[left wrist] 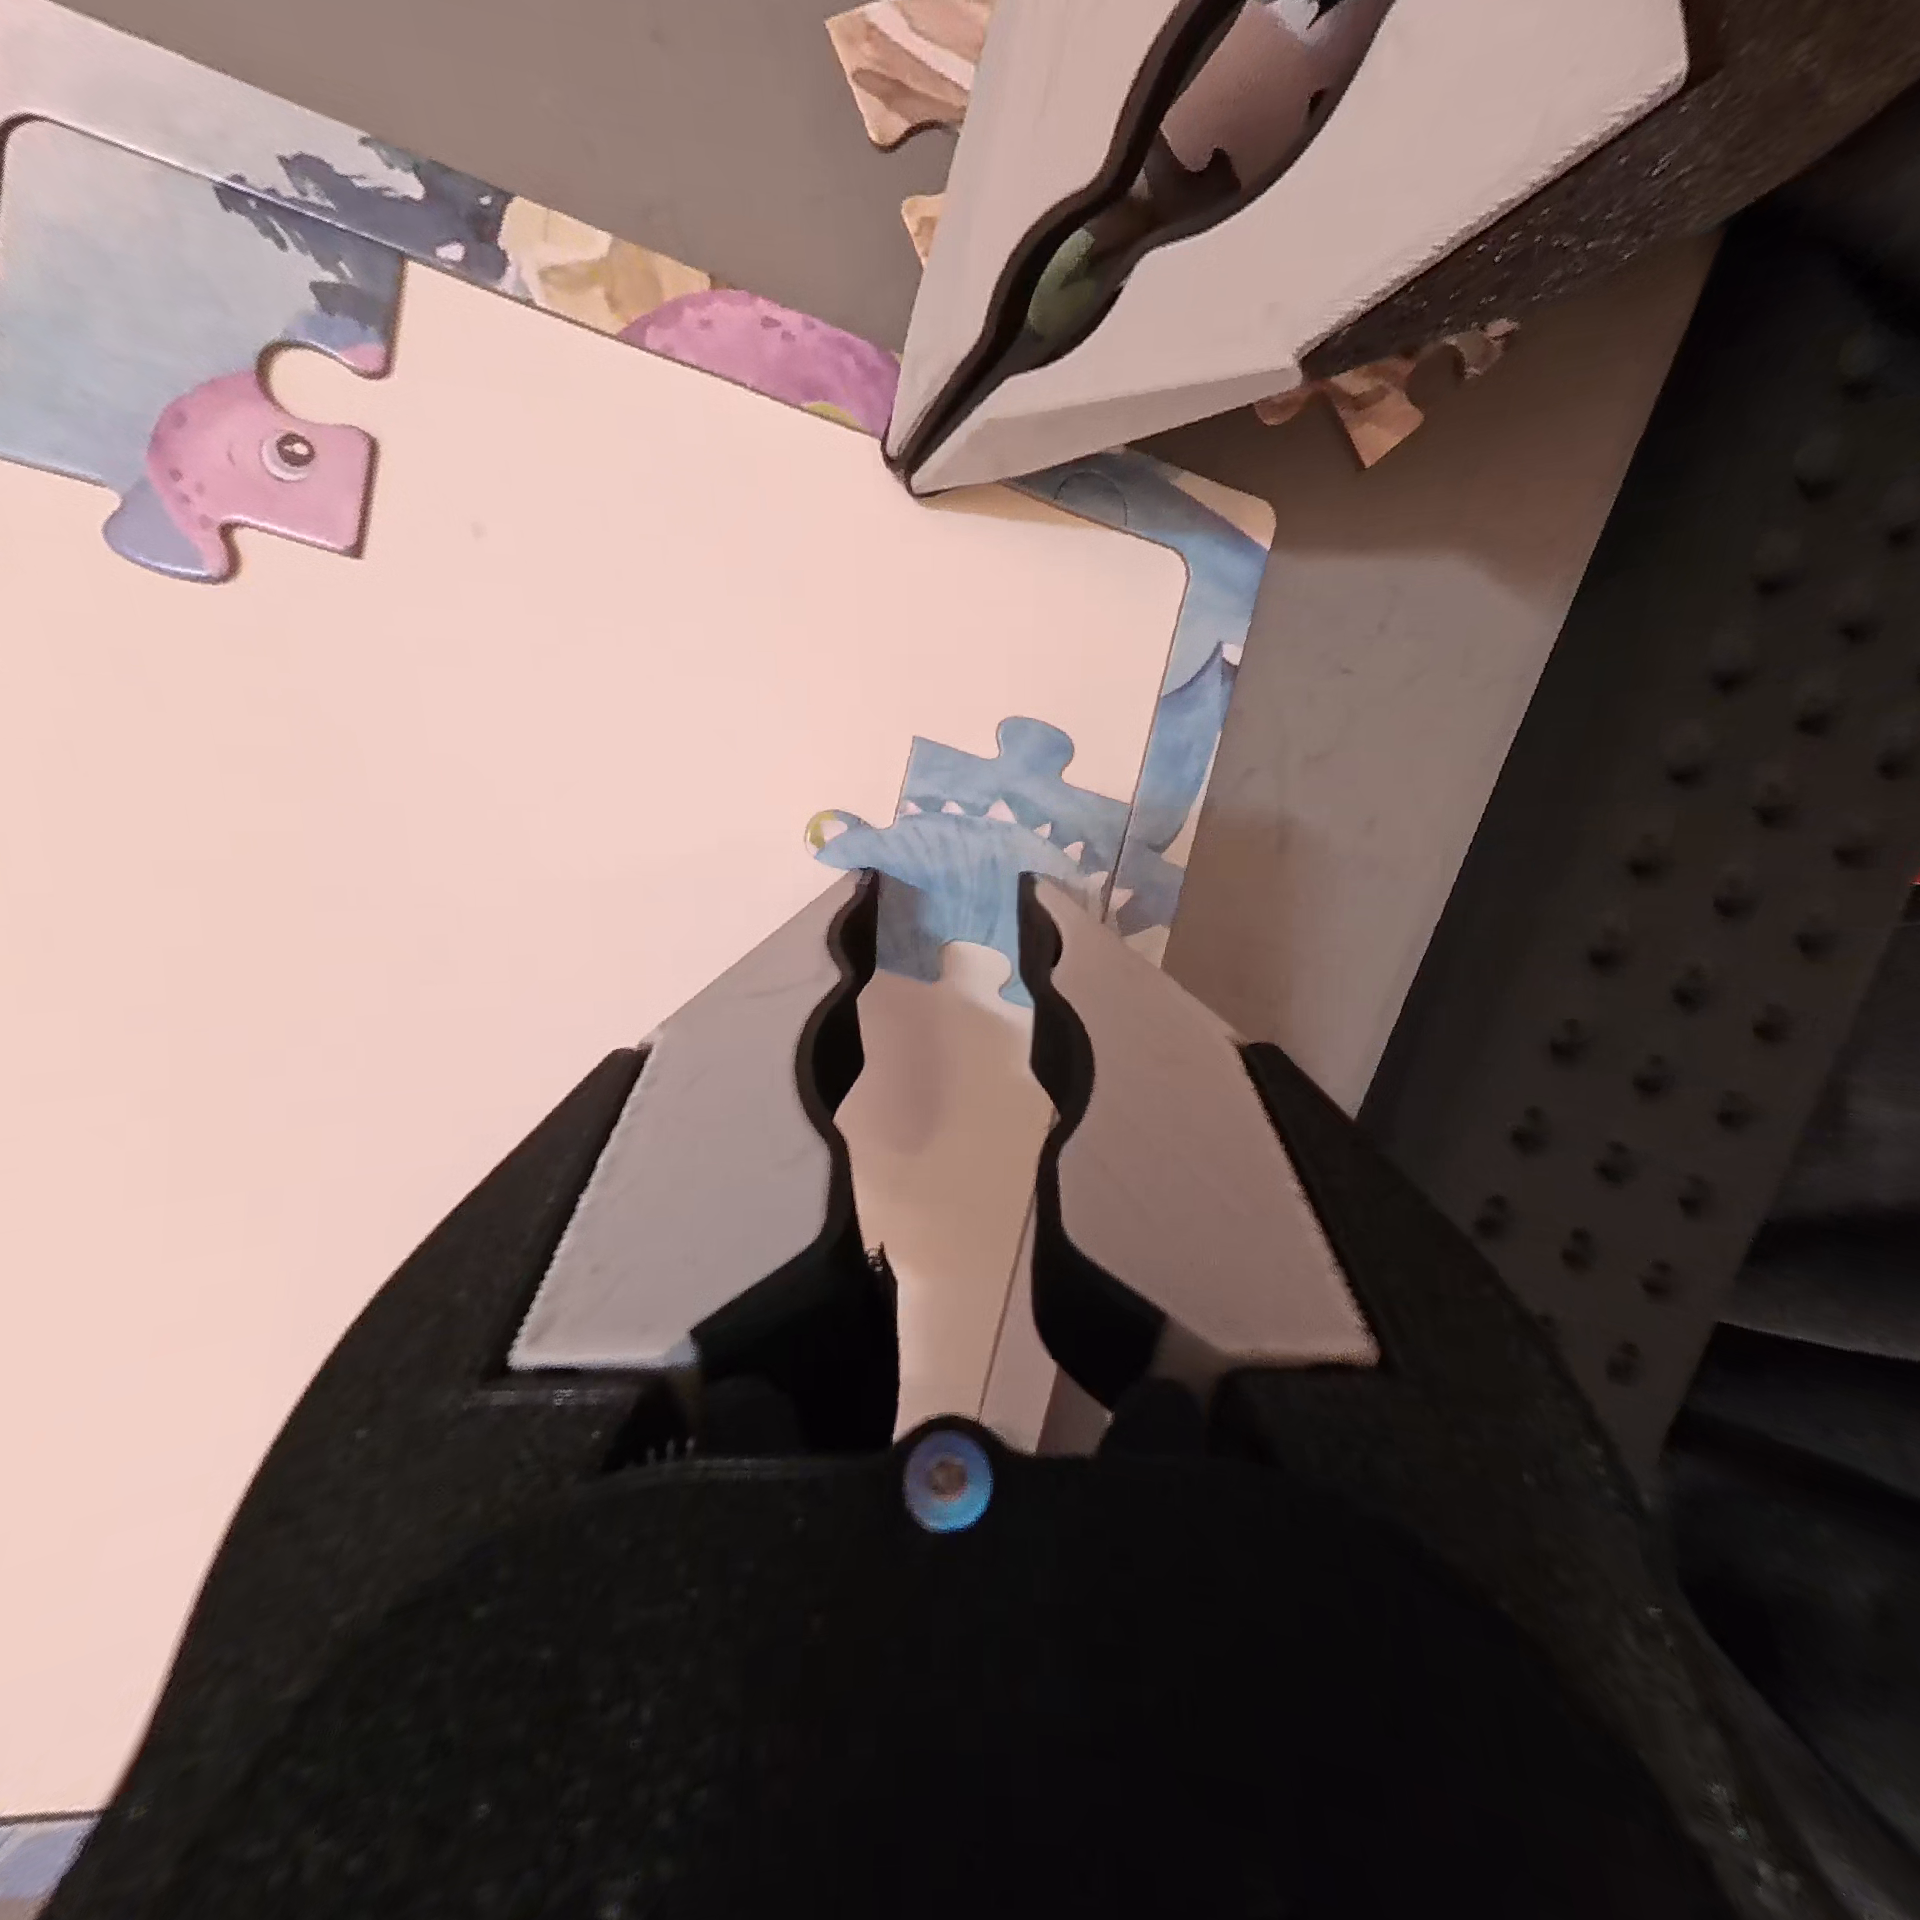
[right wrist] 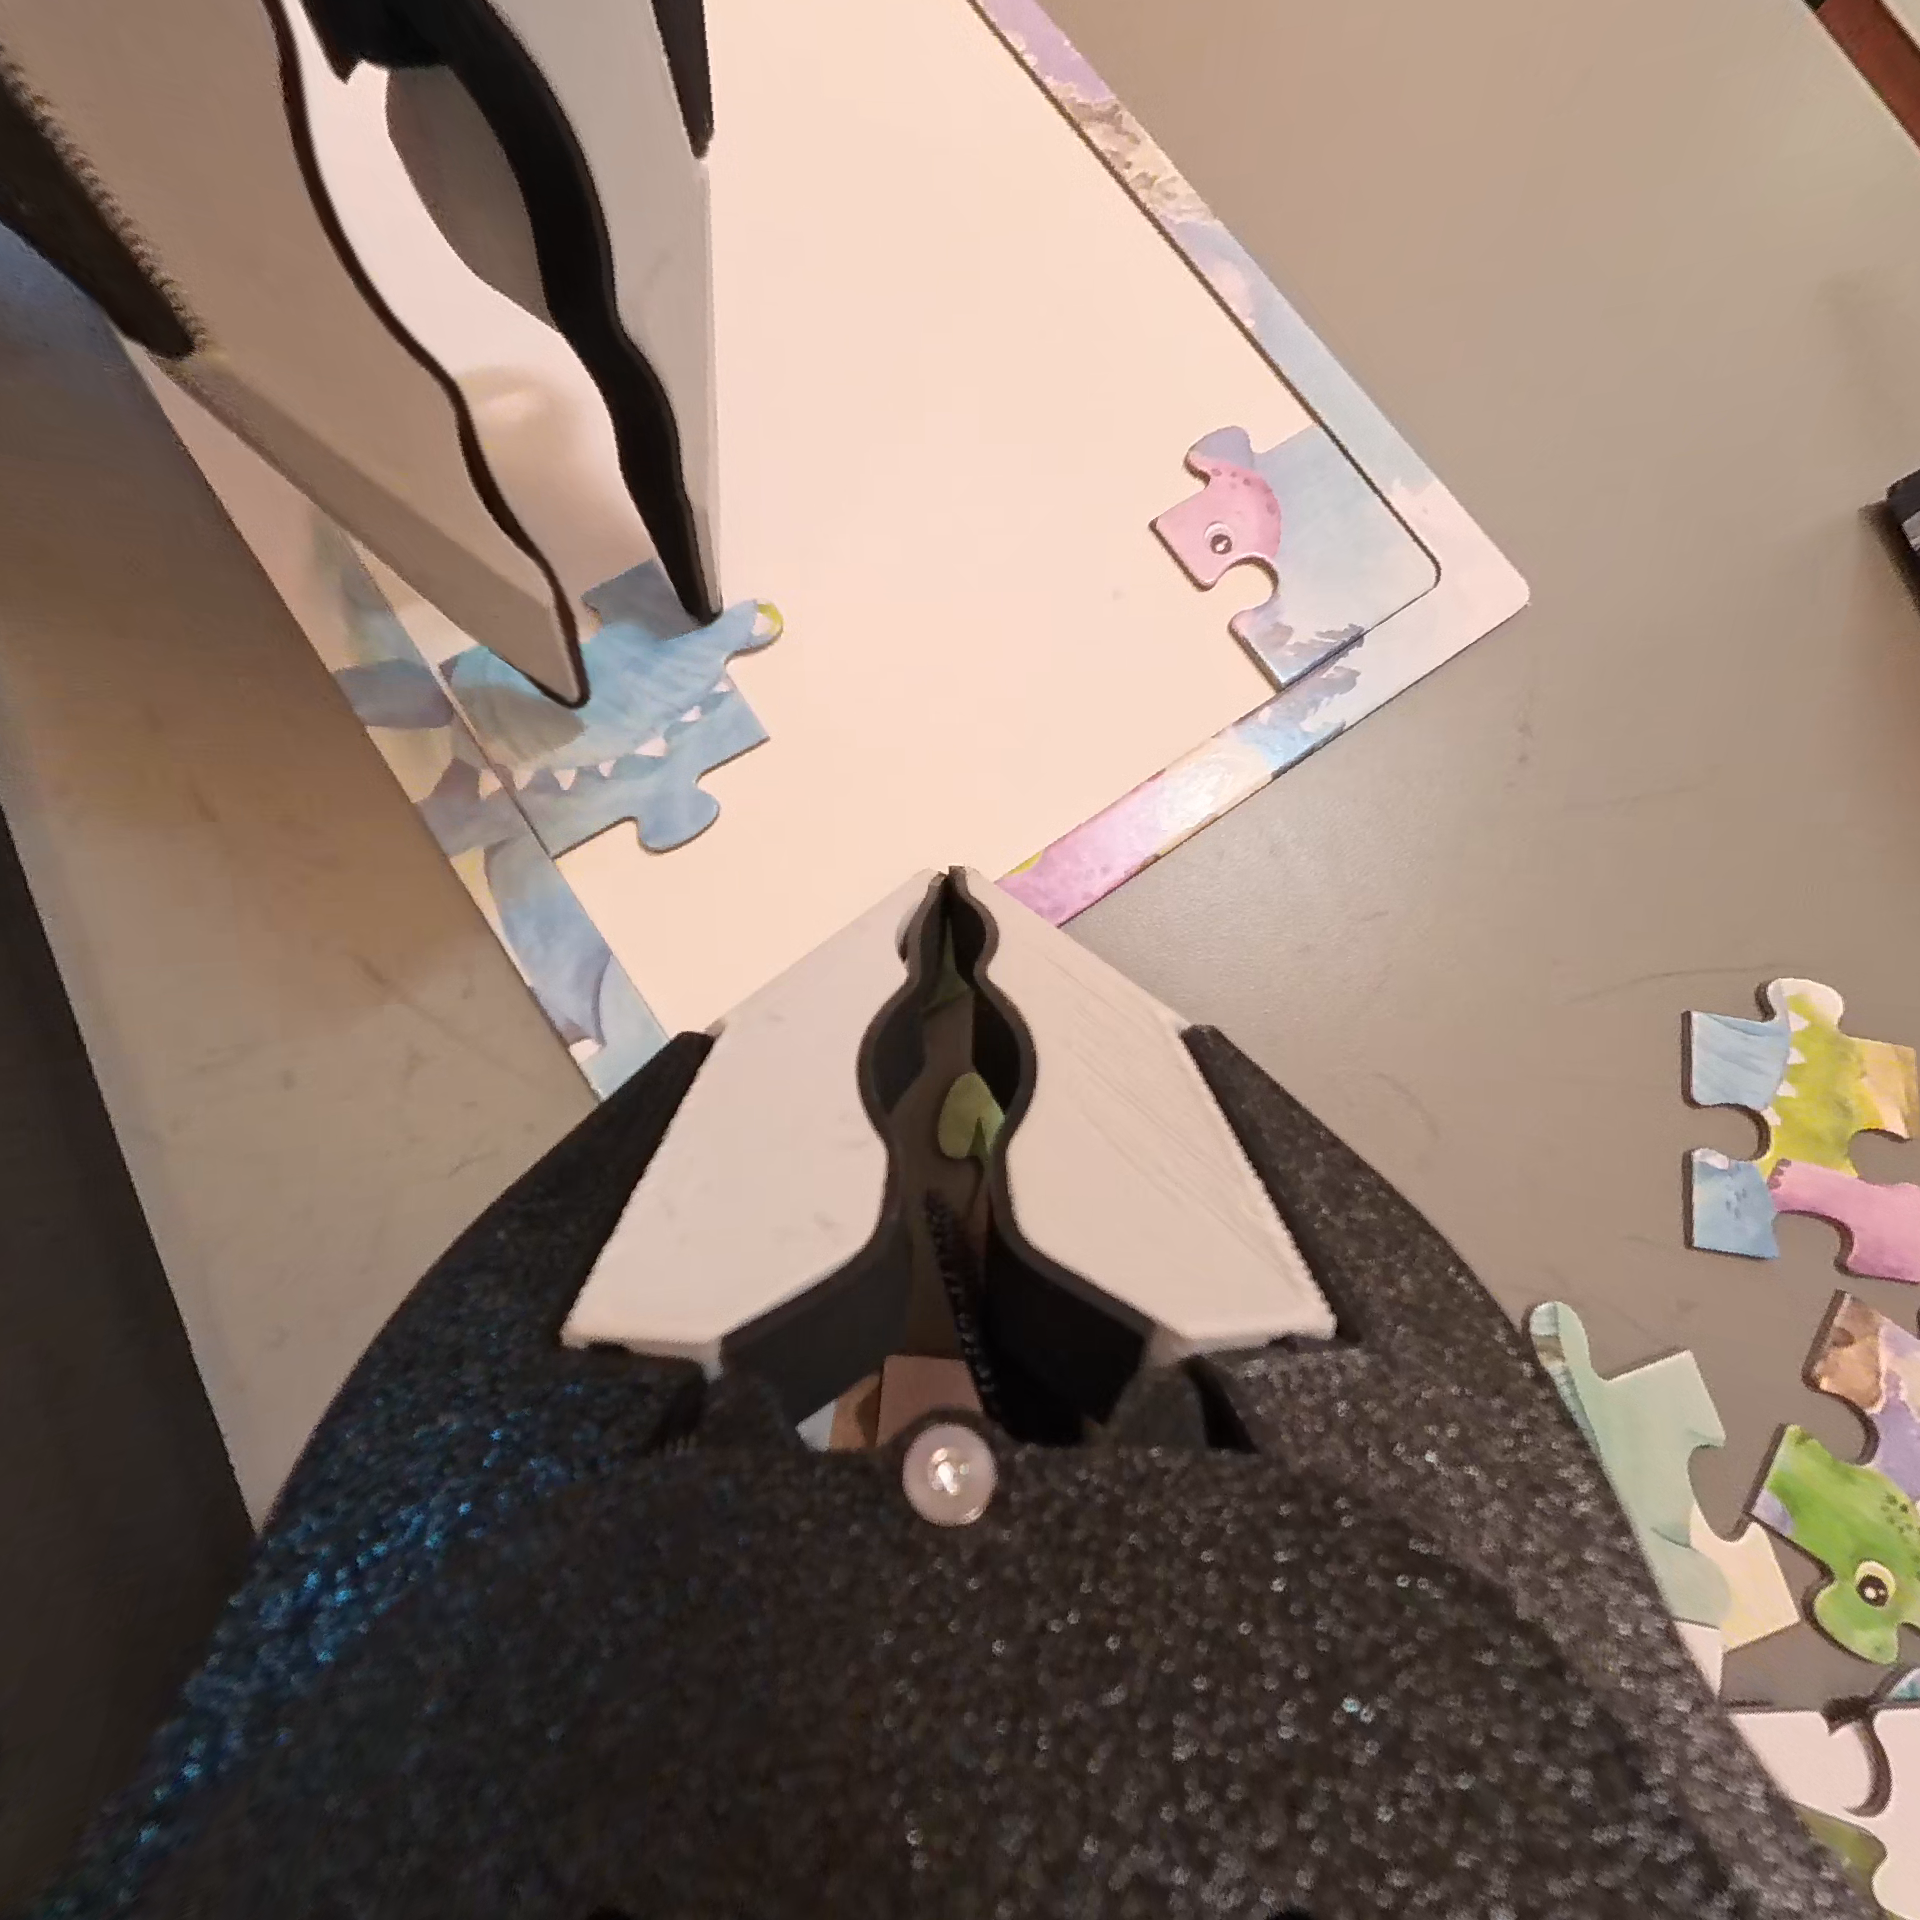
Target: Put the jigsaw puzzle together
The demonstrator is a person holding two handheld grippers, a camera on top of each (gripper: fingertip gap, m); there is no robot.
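Observation:
The puzzle tray [left wrist: 520, 727] has a bare cream inside and a printed border; it also shows in the right wrist view [right wrist: 935, 416]. A blue piece [left wrist: 987, 821] lies in its near right corner [right wrist: 644, 748]. A pink-and-blue piece [left wrist: 239, 447] sits in the opposite corner [right wrist: 1299, 530]. My left gripper [left wrist: 945, 883] is open, both tips resting on the blue piece; the right wrist view shows it too [right wrist: 634, 655]. My right gripper [right wrist: 948, 885] is shut on a thin piece with green on it, seen edge-on, tip over the tray border [left wrist: 909, 473].
Loose pieces lie on the grey table at the right: a green-and-pink one [right wrist: 1808, 1132], a green dinosaur one [right wrist: 1860, 1558], a pale one [right wrist: 1642, 1475]. Brown pieces [left wrist: 904, 73] lie beyond the tray. A dark studded surface [left wrist: 1714, 831] borders the table edge. The gap from one gripper's tips to the other's is roughly 7 centimetres.

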